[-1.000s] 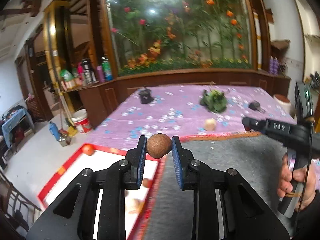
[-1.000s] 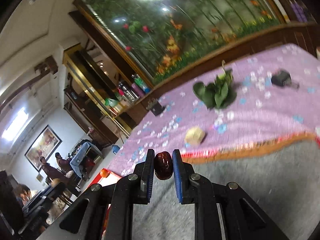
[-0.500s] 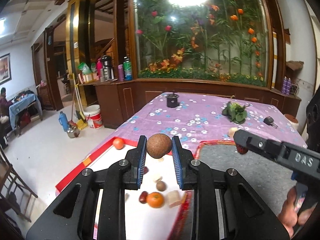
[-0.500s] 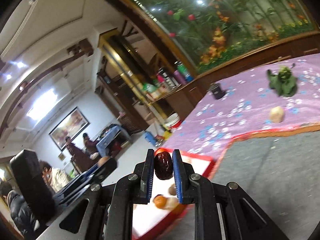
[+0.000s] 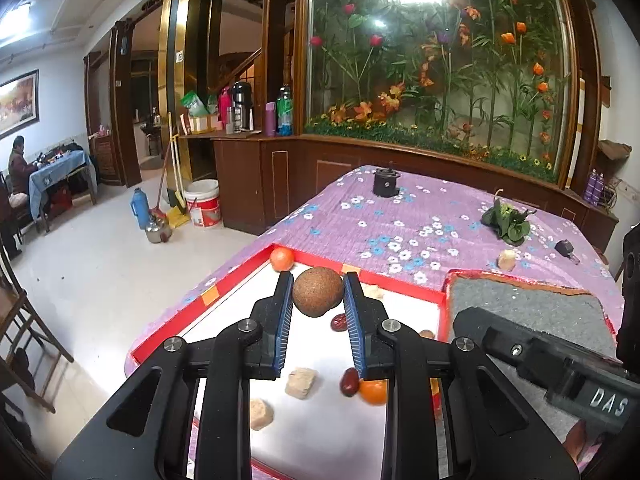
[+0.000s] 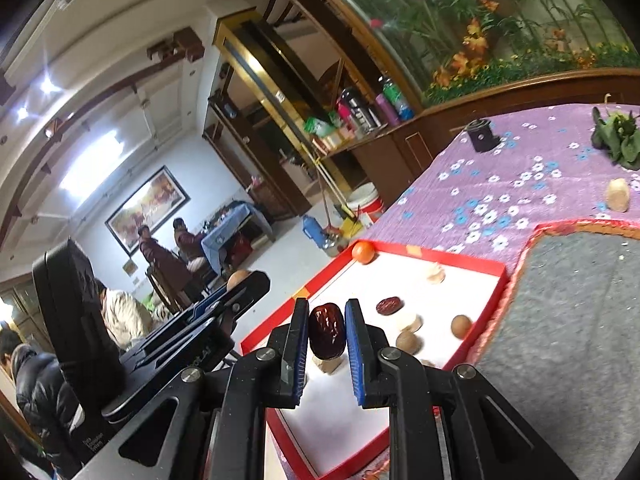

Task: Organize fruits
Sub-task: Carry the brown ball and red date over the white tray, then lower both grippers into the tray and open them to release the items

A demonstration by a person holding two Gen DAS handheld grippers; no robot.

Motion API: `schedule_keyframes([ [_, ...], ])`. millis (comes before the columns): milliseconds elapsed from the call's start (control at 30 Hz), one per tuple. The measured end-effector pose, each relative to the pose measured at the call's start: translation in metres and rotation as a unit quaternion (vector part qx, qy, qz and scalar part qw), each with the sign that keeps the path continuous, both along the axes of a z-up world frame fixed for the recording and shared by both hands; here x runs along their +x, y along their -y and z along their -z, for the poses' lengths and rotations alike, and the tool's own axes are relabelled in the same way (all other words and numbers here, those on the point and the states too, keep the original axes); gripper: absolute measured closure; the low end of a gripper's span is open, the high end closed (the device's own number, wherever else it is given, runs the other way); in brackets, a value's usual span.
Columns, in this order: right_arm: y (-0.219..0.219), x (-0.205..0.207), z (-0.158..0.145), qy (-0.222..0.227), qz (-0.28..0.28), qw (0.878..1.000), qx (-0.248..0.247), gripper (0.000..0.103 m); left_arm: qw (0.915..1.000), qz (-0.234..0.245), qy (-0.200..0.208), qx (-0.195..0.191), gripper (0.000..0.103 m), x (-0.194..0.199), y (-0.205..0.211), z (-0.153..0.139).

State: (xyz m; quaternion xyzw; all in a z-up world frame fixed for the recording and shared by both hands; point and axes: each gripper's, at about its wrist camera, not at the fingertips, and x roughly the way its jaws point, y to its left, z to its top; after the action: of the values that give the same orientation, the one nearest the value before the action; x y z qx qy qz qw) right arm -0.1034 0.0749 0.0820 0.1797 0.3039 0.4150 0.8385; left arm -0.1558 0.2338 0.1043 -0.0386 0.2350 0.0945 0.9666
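My left gripper (image 5: 318,294) is shut on a round brown fruit (image 5: 318,291), held above a red-rimmed white tray (image 5: 320,432). In the tray lie two oranges (image 5: 282,259), red dates (image 5: 349,382) and pale chunks (image 5: 301,383). My right gripper (image 6: 326,330) is shut on a dark red date (image 6: 327,332), over the same tray (image 6: 352,412) near its front part. Another date (image 6: 389,305), an orange (image 6: 363,252) and brown round fruits (image 6: 461,325) rest in the tray in the right wrist view. The right gripper's body (image 5: 552,364) shows at the lower right of the left wrist view.
A grey mat (image 5: 532,312) lies right of the tray on the purple flowered tablecloth (image 5: 400,220). On the cloth are a pale fruit (image 5: 507,259), green leaves (image 5: 508,222), a black cup (image 5: 386,184) and a small black object (image 5: 565,247). People sit in the room beyond.
Both grippers have swung left from over the grey mat to above the tray, each keeping its fruit. The tray's contents have come into view.
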Motion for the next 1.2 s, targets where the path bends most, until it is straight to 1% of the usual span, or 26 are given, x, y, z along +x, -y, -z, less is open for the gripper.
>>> schedule_keyframes([
  [133,-0.011,0.0,0.005,-0.002,-0.008,1.0,-0.008,0.086,1.0,-0.005,-0.006,-0.006,0.079,0.002,-0.009,0.004],
  [400,-0.025,-0.001,0.009,0.001,-0.017,1.0,-0.024,0.086,0.9999,-0.007,-0.012,-0.009,0.079,0.006,-0.015,0.008],
  [833,-0.034,-0.002,0.016,-0.007,-0.023,0.999,-0.031,0.086,0.9997,-0.008,-0.023,-0.007,0.079,0.011,-0.018,0.02],
  [1200,-0.04,0.001,0.026,-0.013,-0.023,0.999,-0.041,0.086,0.9994,-0.009,-0.033,-0.004,0.079,0.014,-0.018,0.024],
])
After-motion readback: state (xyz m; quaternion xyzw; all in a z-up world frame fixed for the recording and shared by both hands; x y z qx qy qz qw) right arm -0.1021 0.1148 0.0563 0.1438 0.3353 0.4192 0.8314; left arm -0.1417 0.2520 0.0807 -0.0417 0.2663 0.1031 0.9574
